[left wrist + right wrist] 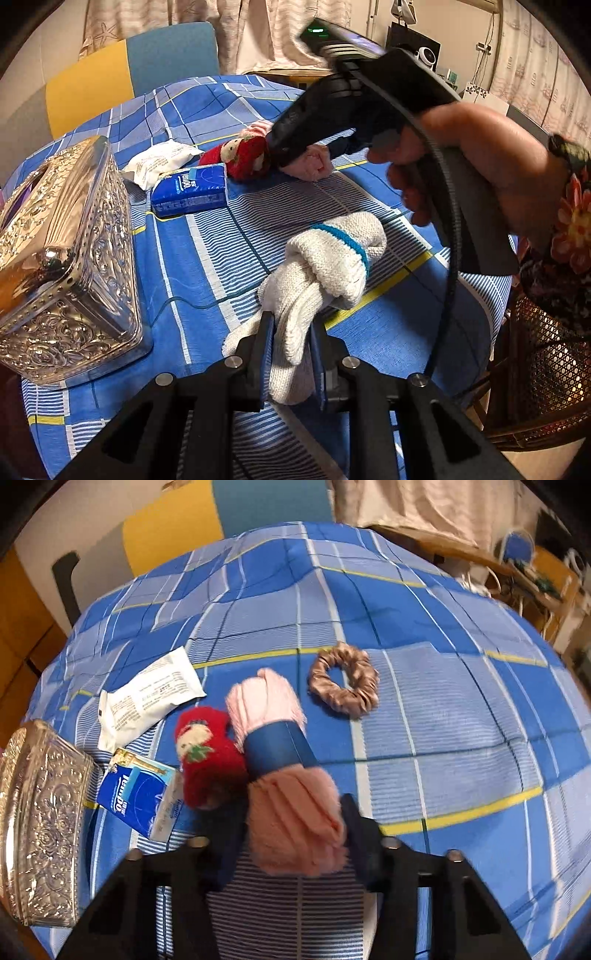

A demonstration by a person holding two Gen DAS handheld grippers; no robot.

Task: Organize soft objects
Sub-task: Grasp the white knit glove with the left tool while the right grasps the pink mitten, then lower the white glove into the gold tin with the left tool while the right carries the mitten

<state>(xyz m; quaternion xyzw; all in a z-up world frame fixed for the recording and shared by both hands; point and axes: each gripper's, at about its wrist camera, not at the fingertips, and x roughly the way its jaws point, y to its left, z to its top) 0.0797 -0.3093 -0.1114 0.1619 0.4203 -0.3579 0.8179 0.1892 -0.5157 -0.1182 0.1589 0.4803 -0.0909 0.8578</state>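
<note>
While the white knit glove (317, 280) lies on the blue plaid cloth (207, 103), cuff angled away to the right, the left gripper (291, 354) tilts down, pinching its fingers. Further off, the right gripper (291, 812), steeply pitched, has its jaws around the pink fuzzy sock (288, 805) lengthwise beside a red one (207, 753).

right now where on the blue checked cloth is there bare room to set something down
Bare cloth lies right of the tan satin scrunchie, out to the table edge, and across the far side behind it. Crowded: the left, where the embossed silver tissue box, blue tissue pack, white sachet, red plush toy and pink fuzzy roll cluster.
</note>
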